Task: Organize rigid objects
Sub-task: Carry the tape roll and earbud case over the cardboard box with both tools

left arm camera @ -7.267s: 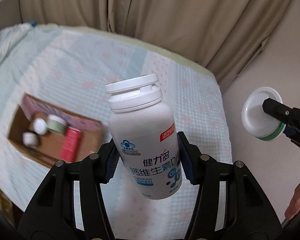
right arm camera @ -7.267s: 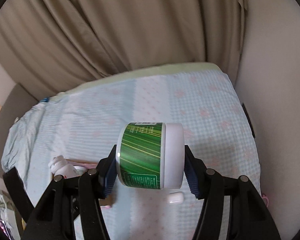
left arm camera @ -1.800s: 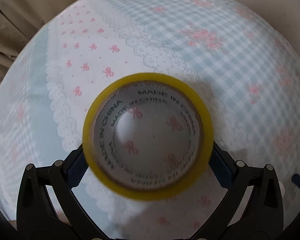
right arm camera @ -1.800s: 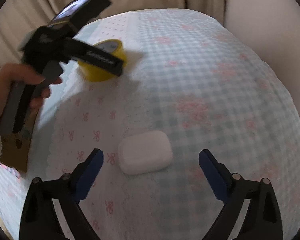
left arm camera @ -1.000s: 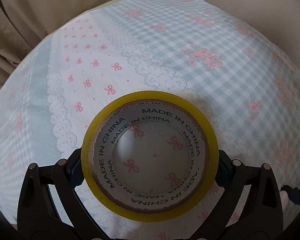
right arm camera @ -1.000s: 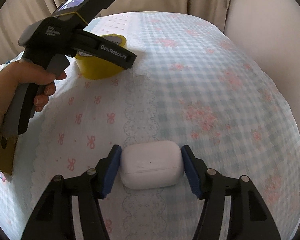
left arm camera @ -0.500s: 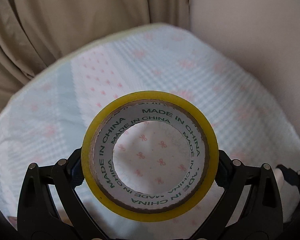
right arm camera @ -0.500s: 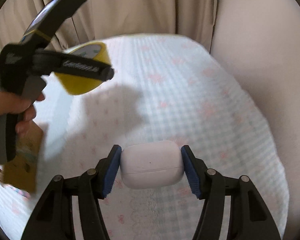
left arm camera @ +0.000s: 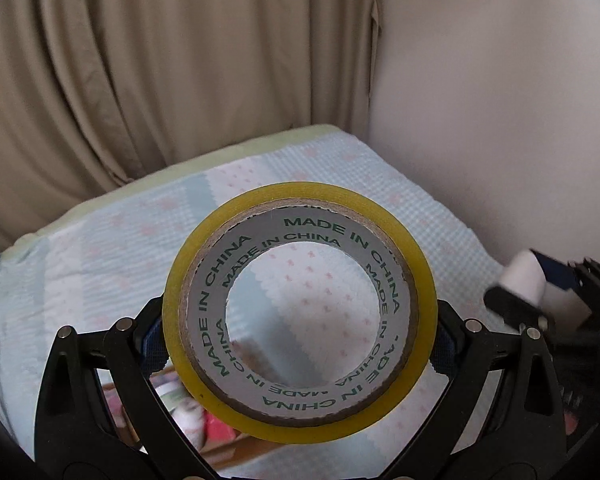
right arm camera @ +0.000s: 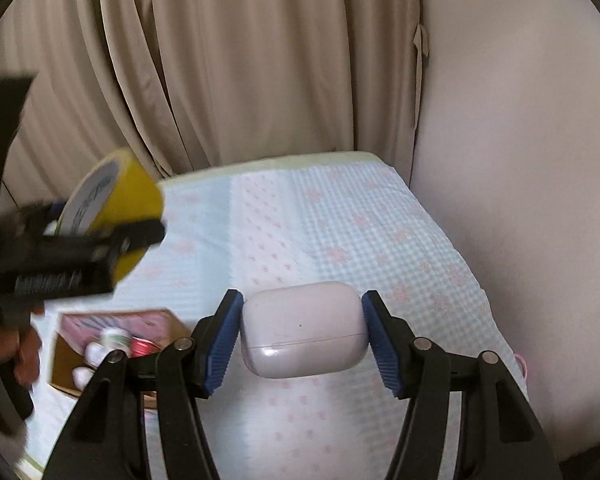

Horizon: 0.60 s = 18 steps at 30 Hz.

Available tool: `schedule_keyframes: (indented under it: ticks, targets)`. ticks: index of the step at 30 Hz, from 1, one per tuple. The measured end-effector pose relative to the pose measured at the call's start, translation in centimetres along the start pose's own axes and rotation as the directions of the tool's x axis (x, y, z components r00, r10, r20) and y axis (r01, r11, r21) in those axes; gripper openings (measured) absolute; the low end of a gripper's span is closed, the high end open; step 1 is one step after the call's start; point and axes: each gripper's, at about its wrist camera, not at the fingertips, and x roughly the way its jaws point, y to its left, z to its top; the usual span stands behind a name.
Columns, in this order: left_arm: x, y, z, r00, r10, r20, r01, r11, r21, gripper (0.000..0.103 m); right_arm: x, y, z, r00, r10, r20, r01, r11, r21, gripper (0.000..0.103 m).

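Left gripper (left arm camera: 300,344) clamps the yellow tape roll (left arm camera: 300,308), right gripper (right arm camera: 302,340) pinches the white earbud case (right arm camera: 304,328), both aloft; cardboard box (right arm camera: 66,364) already holds jars, these two remain.

One tape roll (left arm camera: 300,408), one earbud case (right arm camera: 303,330)

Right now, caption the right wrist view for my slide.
Right gripper holds a white earbud case above the bed; left gripper carries yellow tape.
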Motion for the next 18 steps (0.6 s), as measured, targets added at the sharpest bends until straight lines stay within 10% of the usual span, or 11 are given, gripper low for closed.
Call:
schedule_keyframes:
  ticks: [18]
  targets:
    - [-13.9,19.5,-10.2,0.989,0.144,-0.034,-0.147,0.981,-0.128,0.098,-6.3,18.9,2.6,0.989,0.145,0.017,-0.146,0.988,0.043,0.056]
